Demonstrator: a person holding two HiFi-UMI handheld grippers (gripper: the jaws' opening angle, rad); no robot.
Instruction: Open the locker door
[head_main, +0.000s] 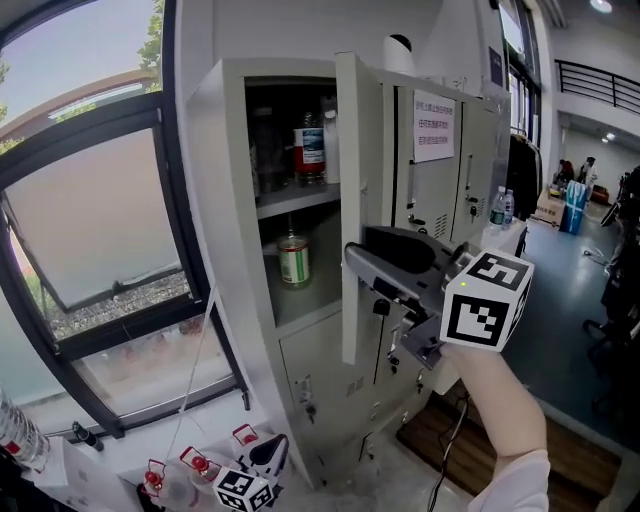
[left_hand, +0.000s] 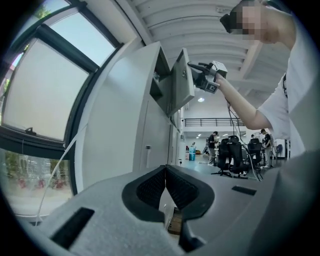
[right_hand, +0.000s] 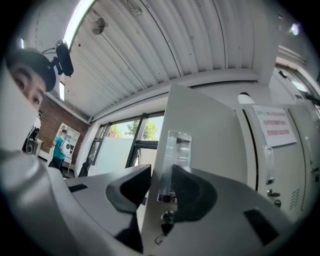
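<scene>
Right hand-held gripper (head_main: 352, 258) pinches the upright free edge of the locker door (head_main: 362, 140); left hand-held gripper (left_hand: 165, 187), closed and empty, sits well below.

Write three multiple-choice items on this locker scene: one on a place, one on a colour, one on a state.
1. Where is the green-labelled jar? A on the windowsill; B inside the locker, under its shelf; C on the floor.
2. What colour is the locker? A pale grey; B red; C black.
3. The right hand-held gripper is: A open and empty; B holding a cup; C shut on the locker door.
Answers: 1 B, the jar stands beneath the shelf that carries the bottles; 2 A, its walls and doors are pale grey; 3 C, the door's edge sits pinched between its jaws.
</scene>
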